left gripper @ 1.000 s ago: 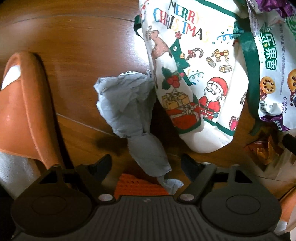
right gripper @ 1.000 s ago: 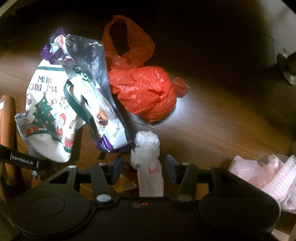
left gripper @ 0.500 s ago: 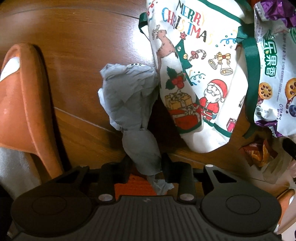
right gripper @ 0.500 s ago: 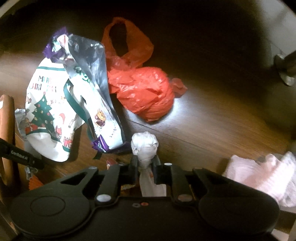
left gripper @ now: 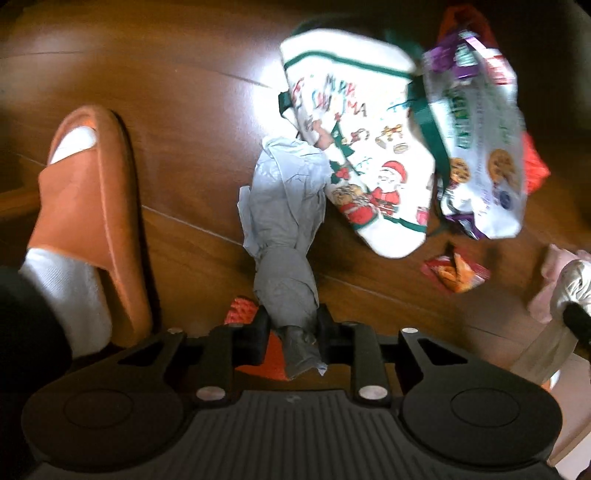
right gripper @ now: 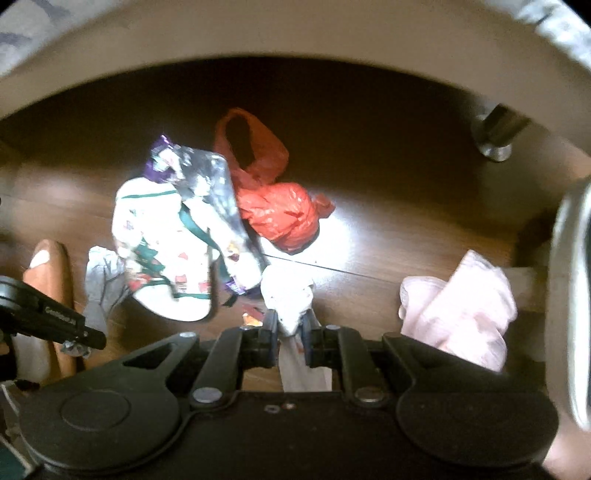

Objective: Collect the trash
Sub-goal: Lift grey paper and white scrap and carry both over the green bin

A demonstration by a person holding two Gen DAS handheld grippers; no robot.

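Note:
My left gripper is shut on a crumpled grey plastic bag and holds it above the wooden floor. My right gripper is shut on a crumpled white plastic bag, also off the floor. A white Christmas tote bag lies on the floor with a snack packet on it; both show in the right wrist view too, the tote left of centre. A red plastic bag lies beyond them. A small orange wrapper lies near the tote.
A foot in an orange slipper stands at the left. A pink cloth lies at the right beside a metal rim. A pale furniture edge and a metal leg are beyond.
Both grippers closed on their bags and have since lifted up and back, so the floor items look smaller and farther away.

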